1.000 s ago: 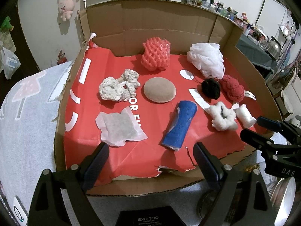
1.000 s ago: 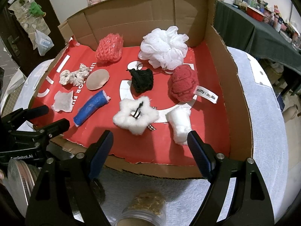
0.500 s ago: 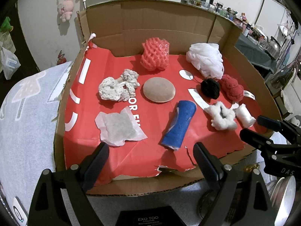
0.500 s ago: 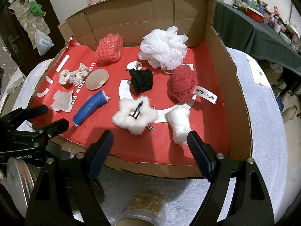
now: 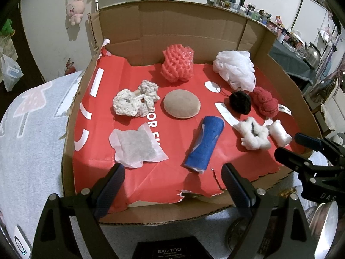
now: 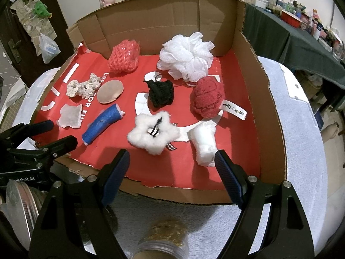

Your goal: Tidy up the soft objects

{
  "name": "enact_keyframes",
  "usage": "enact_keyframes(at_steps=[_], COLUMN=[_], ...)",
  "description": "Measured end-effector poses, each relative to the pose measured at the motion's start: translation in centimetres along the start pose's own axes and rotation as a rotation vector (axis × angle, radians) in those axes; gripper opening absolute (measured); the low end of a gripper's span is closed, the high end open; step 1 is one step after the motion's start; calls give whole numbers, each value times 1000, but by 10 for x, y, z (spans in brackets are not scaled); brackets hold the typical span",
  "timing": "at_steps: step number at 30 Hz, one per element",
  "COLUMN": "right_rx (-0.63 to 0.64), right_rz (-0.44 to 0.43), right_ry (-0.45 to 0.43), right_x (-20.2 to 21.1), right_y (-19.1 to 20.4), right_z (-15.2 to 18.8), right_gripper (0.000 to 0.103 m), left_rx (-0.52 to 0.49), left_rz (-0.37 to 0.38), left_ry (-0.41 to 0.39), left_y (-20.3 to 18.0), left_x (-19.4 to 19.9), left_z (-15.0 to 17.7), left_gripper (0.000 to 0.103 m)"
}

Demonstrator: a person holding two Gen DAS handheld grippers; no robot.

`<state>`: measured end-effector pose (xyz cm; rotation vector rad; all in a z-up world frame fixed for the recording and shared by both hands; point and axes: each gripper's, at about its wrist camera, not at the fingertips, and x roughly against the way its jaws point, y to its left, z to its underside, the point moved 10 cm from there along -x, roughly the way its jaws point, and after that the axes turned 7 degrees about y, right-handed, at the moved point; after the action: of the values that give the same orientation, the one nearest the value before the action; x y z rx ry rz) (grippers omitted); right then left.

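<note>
I hold both grippers, left (image 5: pixel 172 185) and right (image 6: pixel 172 170), released and empty at the cardboard box's (image 6: pixel 254 99) near edge; blue foam roll (image 5: pixel 204 144) lies ahead.

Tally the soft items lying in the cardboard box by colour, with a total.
White or off-white: 5 (bath pouf, crochet piece, flat pouch, fluffy star, small roll)
Red or coral: 2 (foam net, plush)
Black: 1
Blue: 1
Tan: 1
Total: 10

Cardboard box (image 6: pixel 265 116) on towel-covered table (image 6: pixel 301 142)
</note>
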<state>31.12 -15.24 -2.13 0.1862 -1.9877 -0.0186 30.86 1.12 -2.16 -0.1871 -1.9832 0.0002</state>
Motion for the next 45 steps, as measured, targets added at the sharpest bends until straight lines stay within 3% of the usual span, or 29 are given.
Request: enact_keyframes(at_steps=[40,45], right_rx=[3,13], right_rz=[1,17], right_ry=[-19,-52], right_x=[4,10], right_y=[0,3], right_z=[-2,-7], right_gripper=[81,81], left_rx=[6,0], left_rz=[7,-36], left_ry=[-4,-82], left_y=[0,1], left_x=[1,15], left_z=[-1,-8], left_gripper=[92,92])
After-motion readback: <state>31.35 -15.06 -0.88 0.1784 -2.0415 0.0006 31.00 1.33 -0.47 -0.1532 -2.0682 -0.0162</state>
